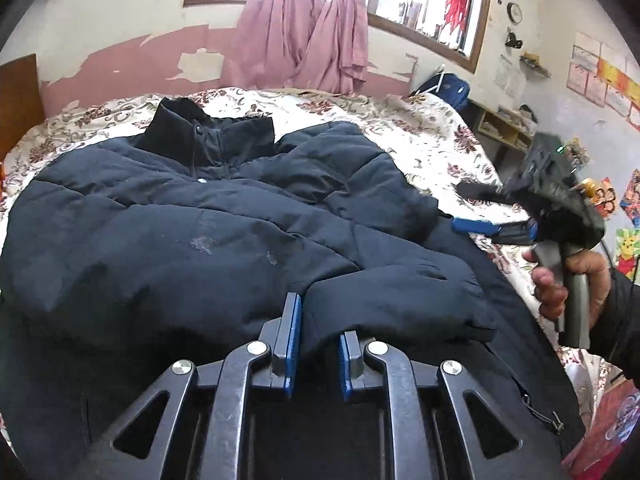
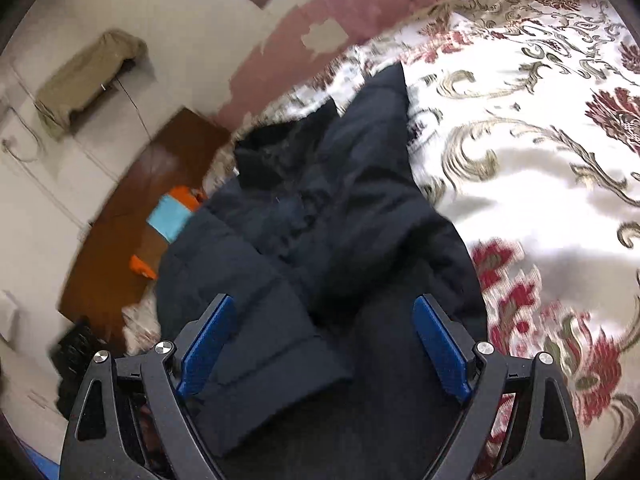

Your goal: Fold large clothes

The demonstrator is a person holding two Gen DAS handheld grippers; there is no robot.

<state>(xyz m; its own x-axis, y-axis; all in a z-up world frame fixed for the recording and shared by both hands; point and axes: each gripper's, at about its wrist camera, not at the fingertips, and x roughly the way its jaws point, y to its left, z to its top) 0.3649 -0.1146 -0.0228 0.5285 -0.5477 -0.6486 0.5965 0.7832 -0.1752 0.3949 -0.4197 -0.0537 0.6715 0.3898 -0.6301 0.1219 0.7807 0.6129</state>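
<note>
A big dark blue jacket (image 1: pixel 192 216) is lying spread out on the flowery bed (image 1: pixel 432 136), its collar pointing away from the left gripper (image 1: pixel 318 336). That gripper's fingers (image 1: pixel 291 330) are pinching the cuff of a sleeve (image 1: pixel 392 304) folded across the jacket. The right gripper (image 2: pixel 326 340) is hanging above the jacket with its fingers (image 2: pixel 440 344) wide apart, holding nothing.

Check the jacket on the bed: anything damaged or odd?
Yes: pale scuffed blotches mark the front of the navy puffer jacket, below the collar. The left gripper grips its sleeve cuff.
</note>
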